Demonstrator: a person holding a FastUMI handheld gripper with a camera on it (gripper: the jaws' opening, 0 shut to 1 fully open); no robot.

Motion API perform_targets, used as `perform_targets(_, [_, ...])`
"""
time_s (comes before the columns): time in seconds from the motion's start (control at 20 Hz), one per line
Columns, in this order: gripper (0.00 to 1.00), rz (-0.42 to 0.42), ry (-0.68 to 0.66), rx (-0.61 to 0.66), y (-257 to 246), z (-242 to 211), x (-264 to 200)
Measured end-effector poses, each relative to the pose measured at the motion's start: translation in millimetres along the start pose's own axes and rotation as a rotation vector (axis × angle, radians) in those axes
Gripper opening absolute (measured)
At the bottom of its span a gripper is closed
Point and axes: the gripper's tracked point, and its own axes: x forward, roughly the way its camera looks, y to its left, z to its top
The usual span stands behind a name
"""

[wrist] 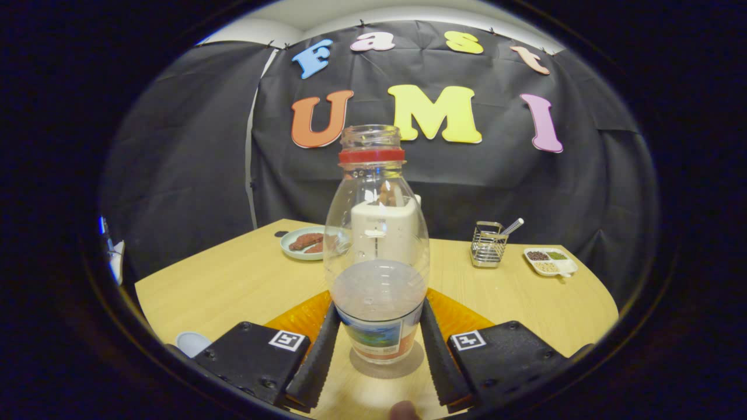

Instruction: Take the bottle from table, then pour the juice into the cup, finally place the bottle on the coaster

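A clear plastic bottle [379,262] with a red neck ring and no cap stands upright between my fingers, with pale liquid in its lower part and a coloured label near the base. My gripper [380,344] is shut on the bottle, both fingers pressed on its lower sides at the label. The bottle's base is at or just over the wooden table [233,280], with a shadow under it. An orange coaster [461,321] lies just beyond the fingers, behind the bottle. The pale rim of a cup [192,343] peeks out beside the left finger.
Beyond the bottle stands a white toaster [402,233], seen partly through it. A green plate with toast [303,242] sits far left, a wire caddy [487,245] and a divided dish of seeds [550,261] far right. A person's fingertip [402,411] shows between the fingers' bases.
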Motion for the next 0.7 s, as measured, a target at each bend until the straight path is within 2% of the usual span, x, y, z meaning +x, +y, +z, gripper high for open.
perform_targets(0.4, [0.80, -0.027, 0.008, -0.008, -6.4, -20.9, 16.6])
perform_targets(0.7, [0.91, -0.036, 0.006, -0.014, -5.7, -22.0, 14.8])
